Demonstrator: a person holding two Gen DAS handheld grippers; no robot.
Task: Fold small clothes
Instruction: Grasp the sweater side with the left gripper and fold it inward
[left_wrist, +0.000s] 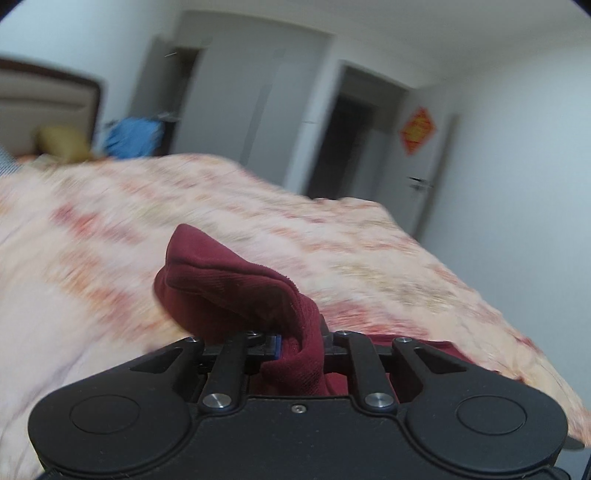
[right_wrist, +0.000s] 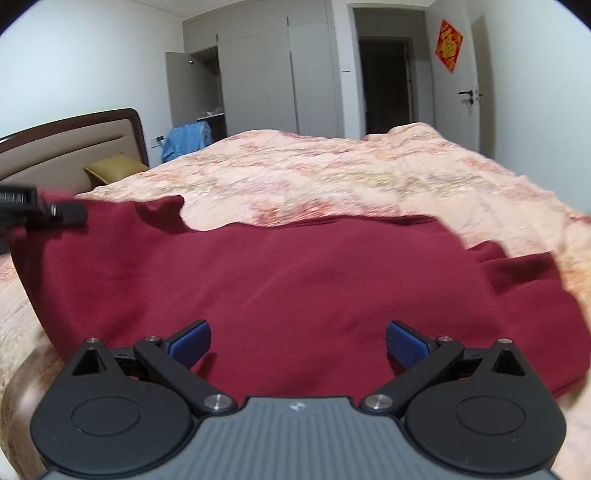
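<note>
The dark red garment (right_wrist: 295, 280) is spread on the bed (right_wrist: 332, 177); soft, light and limp, it is probably best taken at edges. One corner is pinched in the nearly closed left hand-held gripper (left_wrist: 301, 345), while the right hand-held gripper (right_wrist: 297, 341) is held wide open and empty above it

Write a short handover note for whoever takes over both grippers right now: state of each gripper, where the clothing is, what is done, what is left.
Left gripper: shut on a bunched edge of the dark red garment.
Right gripper: open, empty, over the garment's near part, holding nothing.
Garment: spread across the floral bedspread, its far left corner pinched by the left gripper.
Done: one corner gripped.
Left: probably grip with the right gripper, then make the folds; no fold is visible yet.
</note>
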